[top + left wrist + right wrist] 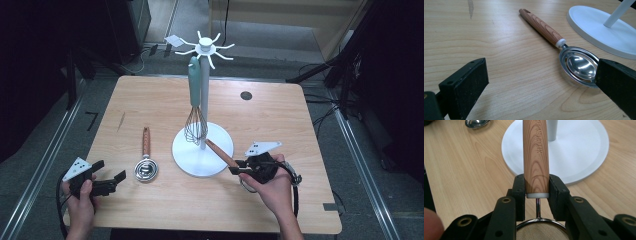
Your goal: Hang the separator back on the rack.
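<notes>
While the left claw [111,183] rests spread on the table [165,100], the right claw [537,192] pinches the strainer's wooden handle [535,155].

At centre frame the stand [202,150] is plain white, and the whisk [194,100] hanging on it has a pale teal handle. Both wooden handles, the strainer's [536,155] and the egg separator's [541,26], show reddish-brown grain. The table [165,100] is light wood-patterned.
</notes>
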Demonstrator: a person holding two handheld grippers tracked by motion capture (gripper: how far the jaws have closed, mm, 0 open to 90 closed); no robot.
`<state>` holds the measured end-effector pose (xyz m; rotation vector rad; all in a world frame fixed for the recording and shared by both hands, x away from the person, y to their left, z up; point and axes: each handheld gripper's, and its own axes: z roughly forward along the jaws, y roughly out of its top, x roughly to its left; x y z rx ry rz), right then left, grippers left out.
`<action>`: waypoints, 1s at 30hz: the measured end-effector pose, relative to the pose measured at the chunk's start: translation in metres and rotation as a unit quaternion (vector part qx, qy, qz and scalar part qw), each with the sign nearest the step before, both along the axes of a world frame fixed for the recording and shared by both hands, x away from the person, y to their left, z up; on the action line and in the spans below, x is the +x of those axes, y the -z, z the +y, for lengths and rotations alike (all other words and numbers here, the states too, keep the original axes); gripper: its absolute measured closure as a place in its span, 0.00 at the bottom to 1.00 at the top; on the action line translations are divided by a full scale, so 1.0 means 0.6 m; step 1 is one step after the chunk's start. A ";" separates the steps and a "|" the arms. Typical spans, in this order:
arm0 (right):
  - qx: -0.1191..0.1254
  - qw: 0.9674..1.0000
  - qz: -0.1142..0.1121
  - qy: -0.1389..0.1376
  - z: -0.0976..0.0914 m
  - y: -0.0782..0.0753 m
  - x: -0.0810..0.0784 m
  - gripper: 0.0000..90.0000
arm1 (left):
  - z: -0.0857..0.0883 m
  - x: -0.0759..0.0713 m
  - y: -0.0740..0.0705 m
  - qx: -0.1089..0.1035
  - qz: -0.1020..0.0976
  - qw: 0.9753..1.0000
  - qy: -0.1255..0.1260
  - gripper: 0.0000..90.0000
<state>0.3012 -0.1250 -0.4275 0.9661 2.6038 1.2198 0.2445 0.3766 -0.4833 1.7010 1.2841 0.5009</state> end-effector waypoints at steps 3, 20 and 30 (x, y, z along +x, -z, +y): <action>0.003 1.000 -0.011 0.012 -0.002 -0.002 -0.001 0.79 | 0.000 0.000 0.000 0.000 0.000 1.000 0.000 0.00; 0.051 0.992 -0.069 0.093 -0.011 -0.018 -0.012 0.79 | 0.000 0.000 0.000 0.000 0.000 1.000 0.000 0.00; 0.086 0.985 -0.098 0.117 -0.013 -0.031 -0.021 0.79 | 0.001 0.000 0.000 -0.001 0.000 1.000 0.000 0.00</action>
